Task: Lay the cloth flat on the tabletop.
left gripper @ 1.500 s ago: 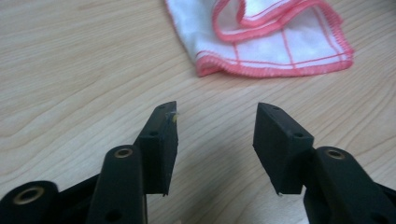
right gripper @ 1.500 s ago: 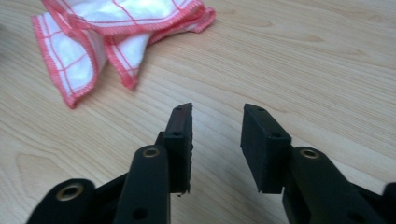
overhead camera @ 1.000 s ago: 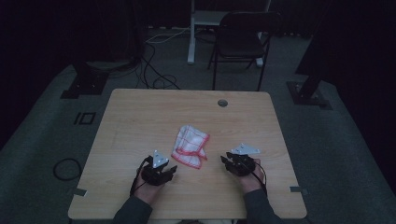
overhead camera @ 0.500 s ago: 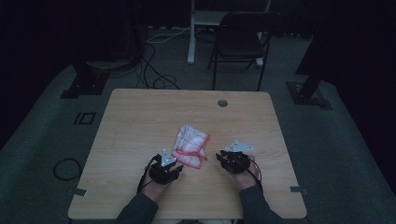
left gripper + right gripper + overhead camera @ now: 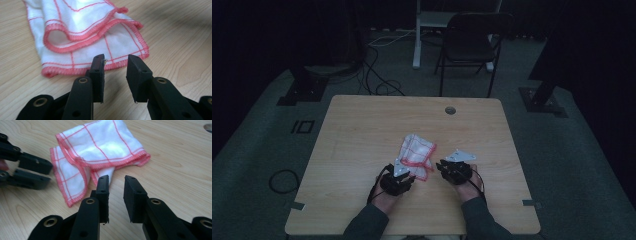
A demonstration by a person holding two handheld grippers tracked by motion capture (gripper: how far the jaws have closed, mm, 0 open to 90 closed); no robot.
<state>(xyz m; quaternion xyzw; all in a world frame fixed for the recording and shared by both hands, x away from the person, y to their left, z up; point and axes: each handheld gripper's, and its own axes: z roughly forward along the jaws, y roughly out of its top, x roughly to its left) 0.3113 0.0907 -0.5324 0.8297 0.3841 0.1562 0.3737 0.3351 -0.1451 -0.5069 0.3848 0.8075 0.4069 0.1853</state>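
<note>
Two grippers close on the cloth (image 5: 416,156), crumpled at the table's (image 5: 362,130) near centre: your left gripper (image 5: 115,65) and right gripper (image 5: 116,185) both gape narrowly, empty. Nothing grasped yet; the handling lies ahead.

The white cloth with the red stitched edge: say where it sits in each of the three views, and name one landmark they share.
High view: the cloth lies crumpled at the table's middle, between and just ahead of both grippers.
Left gripper view: upper left, its hem just beyond the open jaws.
Right gripper view: top centre, a corner hanging toward the open jaws.
Shared landmark: the light wooden tabletop under it.
</note>
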